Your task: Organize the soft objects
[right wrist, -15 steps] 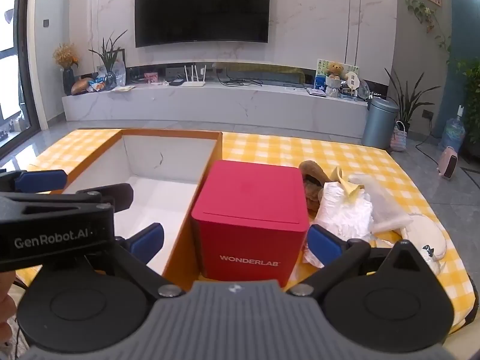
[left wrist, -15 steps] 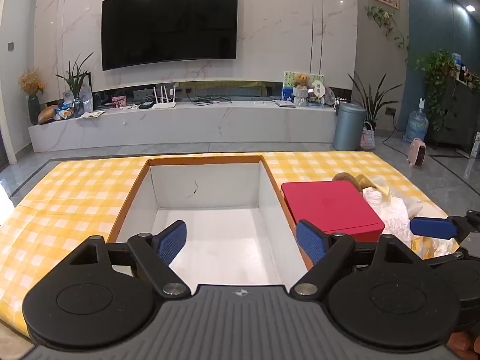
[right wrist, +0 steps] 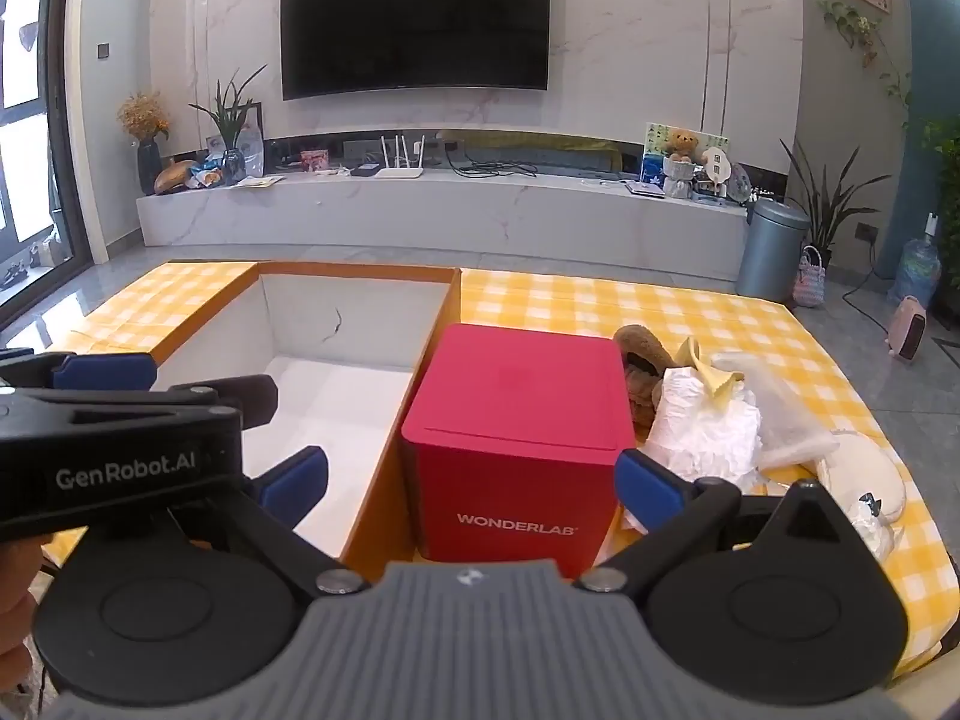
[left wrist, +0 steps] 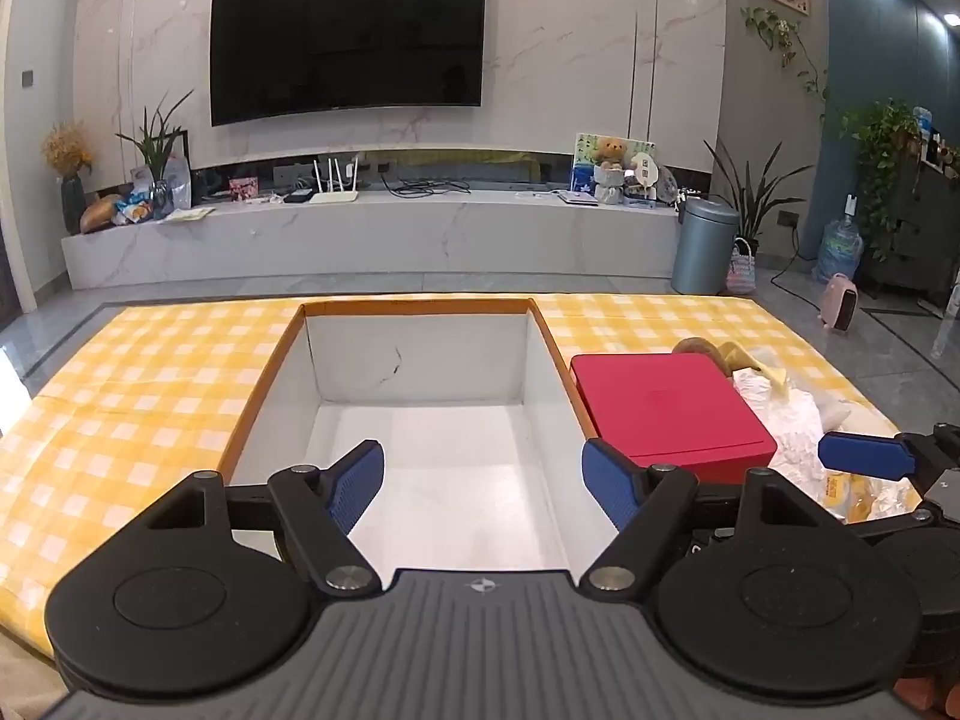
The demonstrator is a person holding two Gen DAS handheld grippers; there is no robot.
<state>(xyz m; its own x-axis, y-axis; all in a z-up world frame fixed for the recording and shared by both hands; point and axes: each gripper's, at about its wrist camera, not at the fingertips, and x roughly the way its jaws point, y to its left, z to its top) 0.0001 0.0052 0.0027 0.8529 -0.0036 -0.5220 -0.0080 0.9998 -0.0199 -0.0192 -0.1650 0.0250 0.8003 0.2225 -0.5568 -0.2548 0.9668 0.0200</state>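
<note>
An open white box with an orange rim (left wrist: 420, 303) (right wrist: 354, 270) stands empty on the yellow checked cloth. A red WONDERLAB box (right wrist: 516, 420) (left wrist: 666, 408) stands right of it. Behind and right of the red box lies a pile of soft things: a brown plush (right wrist: 645, 360), a white crumpled cloth (right wrist: 702, 426) (left wrist: 792, 420), a yellow piece (right wrist: 708, 375), a clear plastic bag (right wrist: 780, 414) and a white round plush (right wrist: 864, 474). My left gripper (left wrist: 483, 480) is open and empty over the white box's near edge. My right gripper (right wrist: 474, 480) is open and empty, its jaws either side of the red box's near face.
The yellow checked cloth (left wrist: 150, 384) covers the low table. A marble TV bench (left wrist: 372, 234) and a grey bin (left wrist: 702, 246) stand beyond it. The left gripper's body (right wrist: 120, 450) shows at the left of the right wrist view.
</note>
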